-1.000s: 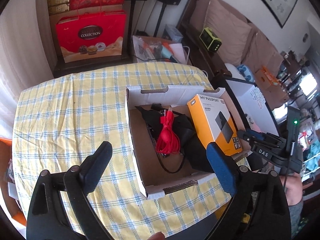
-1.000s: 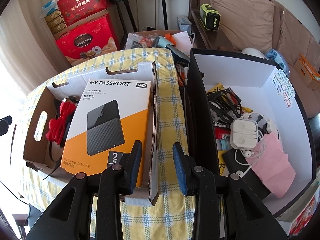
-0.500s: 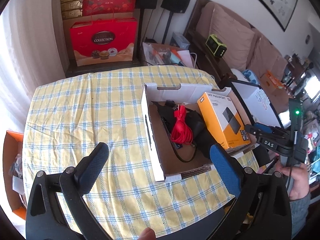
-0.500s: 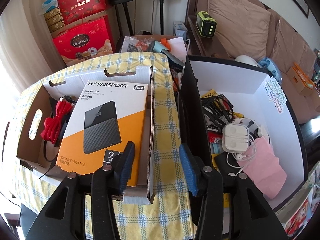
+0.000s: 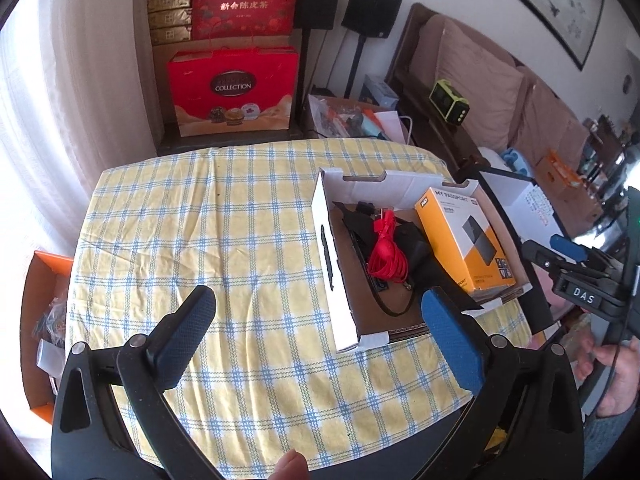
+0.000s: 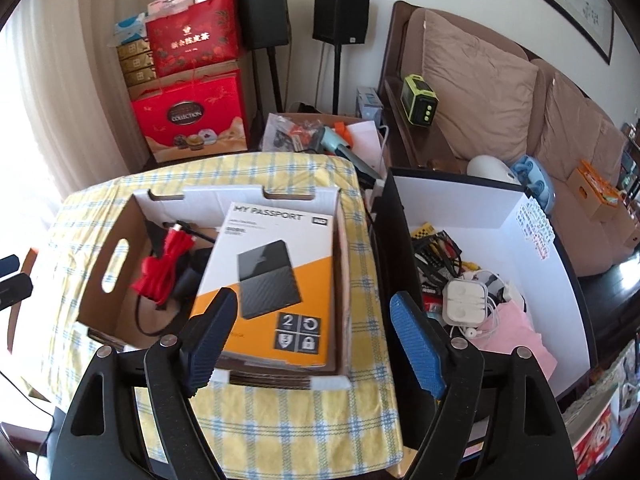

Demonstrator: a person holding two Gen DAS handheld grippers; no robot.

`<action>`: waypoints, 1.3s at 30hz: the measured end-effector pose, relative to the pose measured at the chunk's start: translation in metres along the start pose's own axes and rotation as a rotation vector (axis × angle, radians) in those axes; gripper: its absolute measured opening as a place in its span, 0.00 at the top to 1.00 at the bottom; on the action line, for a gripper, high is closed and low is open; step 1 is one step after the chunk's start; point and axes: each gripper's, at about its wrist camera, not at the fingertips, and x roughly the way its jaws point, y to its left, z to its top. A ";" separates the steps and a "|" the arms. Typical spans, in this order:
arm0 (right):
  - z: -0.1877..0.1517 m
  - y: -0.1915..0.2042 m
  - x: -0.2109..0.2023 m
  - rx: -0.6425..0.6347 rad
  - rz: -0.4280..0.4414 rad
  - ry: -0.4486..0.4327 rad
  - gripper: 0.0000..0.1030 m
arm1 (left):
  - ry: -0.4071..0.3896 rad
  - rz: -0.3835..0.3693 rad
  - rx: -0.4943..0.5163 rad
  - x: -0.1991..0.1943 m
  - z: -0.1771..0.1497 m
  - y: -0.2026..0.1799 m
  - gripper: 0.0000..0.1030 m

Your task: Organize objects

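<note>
In the left wrist view, the left gripper [image 5: 316, 312] has drawn up and back from the desk [image 5: 208, 220] compared with a second ago, so more of the checked cloth shows, and its fingers [image 5: 188, 332] stand wide apart with nothing between them. The cardboard box [image 5: 332, 264] sits near the desk's right edge, holding the orange hard-drive box [image 5: 460, 232] along its right side, a red cable bundle [image 5: 386, 252] in the middle and dark items under that. The broad left stretch of cloth is open room; the box's near corner lies close to the front edge. The right gripper [image 5: 568, 256] hangs off the desk's right side. In the right wrist view, the right gripper [image 6: 312, 340] has also pulled back, and its fingers [image 6: 416, 344], which were close together by the hard-drive box a second ago, are now spread wide and empty. The hard-drive box [image 6: 276, 264] lies flat inside the cardboard box [image 6: 116, 256], free of the fingers, so that placement looks finished. To the right, past a strip of cloth, the white bin [image 6: 460, 196] holds white earphones [image 6: 466, 300], tangled cables and a pink pouch [image 6: 508, 336]; its tall black wall is the edge to clear when reaching in, probably for the next item.
</note>
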 end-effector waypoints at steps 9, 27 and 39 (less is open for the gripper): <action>-0.014 0.040 -0.018 -0.043 0.024 -0.033 0.10 | -0.053 0.085 -0.042 -0.015 -0.013 0.014 0.00; -0.048 0.099 -0.050 -0.025 0.061 -0.125 0.01 | -0.074 0.100 -0.087 -0.040 -0.058 0.026 0.00; -0.069 0.113 -0.057 -0.008 0.079 -0.129 0.00 | -0.083 0.161 -0.078 -0.048 -0.083 0.026 0.00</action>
